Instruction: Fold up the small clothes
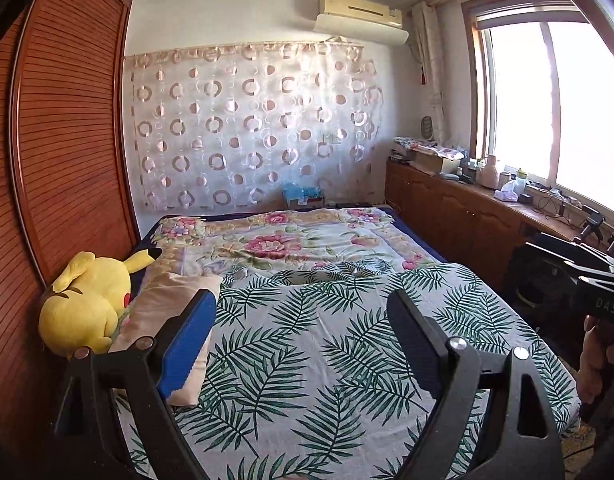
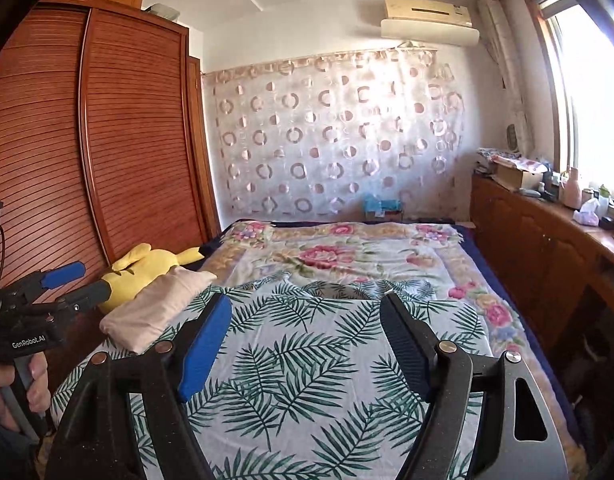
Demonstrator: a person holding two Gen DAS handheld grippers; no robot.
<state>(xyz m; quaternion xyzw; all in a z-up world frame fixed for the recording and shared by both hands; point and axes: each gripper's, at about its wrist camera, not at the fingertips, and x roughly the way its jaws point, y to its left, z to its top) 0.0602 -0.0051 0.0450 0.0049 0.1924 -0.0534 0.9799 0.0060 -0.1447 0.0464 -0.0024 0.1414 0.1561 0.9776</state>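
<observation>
One bed (image 1: 339, 380) fills the middle of both views, running away toward 12 o'clock. One leaf-print garment (image 1: 307, 352) lies spread flat across its near half, with a neck opening at its far edge, toward 12 o'clock. Beyond it lies one floral blanket (image 1: 283, 240).

One louvred wooden wardrobe (image 1: 67, 140) stands at 9 o'clock. One circle-patterned curtain (image 1: 251, 128) hangs on the far wall at 12 o'clock, with one air conditioner (image 1: 361, 10) above it. One window (image 1: 555, 104) sits at 2 o'clock over a long wooden counter (image 1: 467, 200) carrying small clutter too blurred to count.

One yellow plush toy (image 1: 87, 304) lies at the bed's left edge, at 9 o'clock. One folded beige cloth (image 1: 167, 312) rests just beside it, partly over the leaf-print garment's left edge.

The left gripper (image 1: 303, 312) hovers over the garment with its two fingers (image 1: 187, 348) wide apart, holding nothing and touching nothing. One finger has a blue pad, the other a black one.

The right gripper (image 2: 307, 316) also hovers over the garment, its two fingers (image 2: 205, 348) equally wide apart and empty. In its view the left gripper shows at 9 o'clock, held in one hand (image 2: 11, 384).
</observation>
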